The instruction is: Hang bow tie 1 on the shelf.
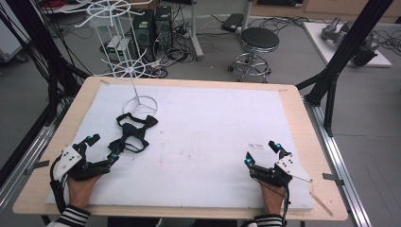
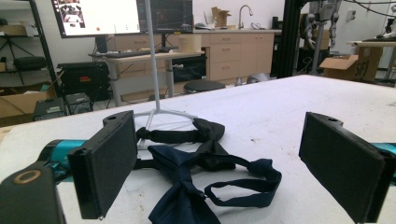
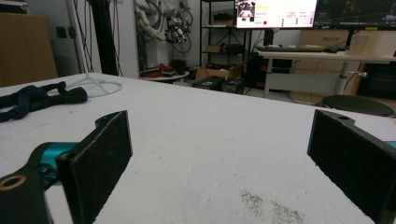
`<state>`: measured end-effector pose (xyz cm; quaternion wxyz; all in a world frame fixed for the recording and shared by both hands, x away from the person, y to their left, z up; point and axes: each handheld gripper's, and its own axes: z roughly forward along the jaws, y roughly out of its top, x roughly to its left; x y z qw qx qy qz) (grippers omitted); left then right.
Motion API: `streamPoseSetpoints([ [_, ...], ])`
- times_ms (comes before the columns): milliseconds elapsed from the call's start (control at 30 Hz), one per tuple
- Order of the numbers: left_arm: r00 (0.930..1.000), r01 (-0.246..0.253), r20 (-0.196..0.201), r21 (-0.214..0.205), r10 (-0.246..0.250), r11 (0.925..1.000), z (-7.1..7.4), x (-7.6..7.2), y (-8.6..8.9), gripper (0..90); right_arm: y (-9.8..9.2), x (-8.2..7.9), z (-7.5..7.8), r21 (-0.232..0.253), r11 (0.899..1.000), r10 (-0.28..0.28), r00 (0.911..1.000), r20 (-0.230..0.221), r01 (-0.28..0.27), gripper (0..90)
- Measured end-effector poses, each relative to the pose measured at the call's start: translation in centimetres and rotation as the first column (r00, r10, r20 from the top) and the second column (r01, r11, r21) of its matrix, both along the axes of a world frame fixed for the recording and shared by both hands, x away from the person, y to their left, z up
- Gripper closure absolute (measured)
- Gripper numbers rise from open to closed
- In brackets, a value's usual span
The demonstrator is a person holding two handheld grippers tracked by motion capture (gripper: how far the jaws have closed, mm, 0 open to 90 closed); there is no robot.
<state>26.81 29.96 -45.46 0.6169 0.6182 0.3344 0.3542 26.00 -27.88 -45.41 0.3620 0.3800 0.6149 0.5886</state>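
two grippers resting low on the white mat (image 1: 213, 142), both spread wide with nothing between the pads. our left gripper (image 1: 100, 147) sits just beside the bow ties, and its own view looks straight at the navy bow tie (image 2: 187, 196) lying close in front of the gaping jaws, not touching them. the black bow tie (image 2: 196, 135) lies right behind it, near the foot of the white wire stand (image 1: 142, 101). our right gripper (image 1: 261, 152) is well apart, over bare mat.
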Motion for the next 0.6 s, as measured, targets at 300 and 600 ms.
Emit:
streamPoseSetpoints([
  [300,1.0000,0.000,0.001,0.010,0.000,0.9999,0.02,-0.01,-0.10,11.9,-0.02,-0.03,-0.01,0.007,1.000,-0.001,1.0000,-0.005,0.001,5.8],
  [600,1.0000,0.003,-0.004,0.015,-0.003,0.9999,0.07,0.04,-0.05,11.9,0.00,-0.07,0.00,0.005,1.000,-0.002,1.0000,-0.005,0.002,5.8],
])
